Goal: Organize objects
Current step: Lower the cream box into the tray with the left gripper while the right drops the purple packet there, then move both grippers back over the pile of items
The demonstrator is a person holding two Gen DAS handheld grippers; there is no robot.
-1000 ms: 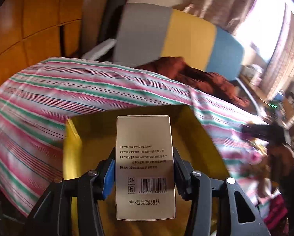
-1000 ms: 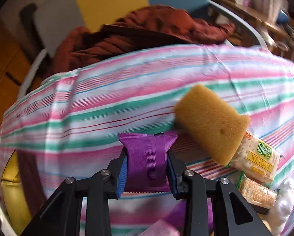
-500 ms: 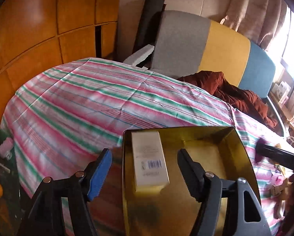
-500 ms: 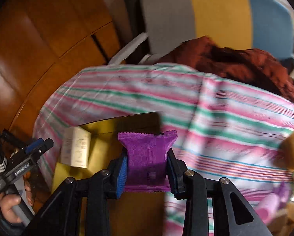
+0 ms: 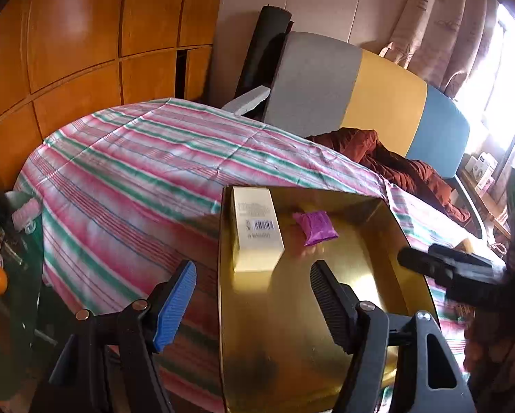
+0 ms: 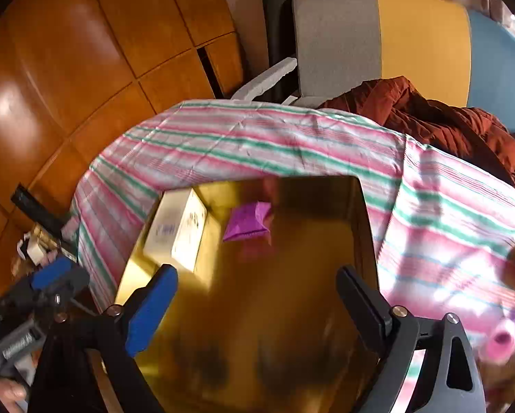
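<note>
The right gripper [image 6: 257, 296] hangs over the gold tray [image 6: 364, 213], jaws opening with nothing between them; the left gripper [image 5: 254, 289] stands spread and empty at the tray's near edge. Farther in, the purple packet [image 6: 247, 222] lies on the tray floor beside the cream box [image 6: 178, 230]. Best to lift clear without nudging either, then fetch the items on the striped cloth [image 6: 257, 137].

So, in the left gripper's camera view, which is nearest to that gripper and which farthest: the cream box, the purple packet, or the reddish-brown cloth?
From the left gripper:
1. Cream box, lying in the gold tray's left side.
2. Purple packet, mid-tray, right of the box.
3. Reddish-brown cloth, beyond the tray on the sofa.
</note>
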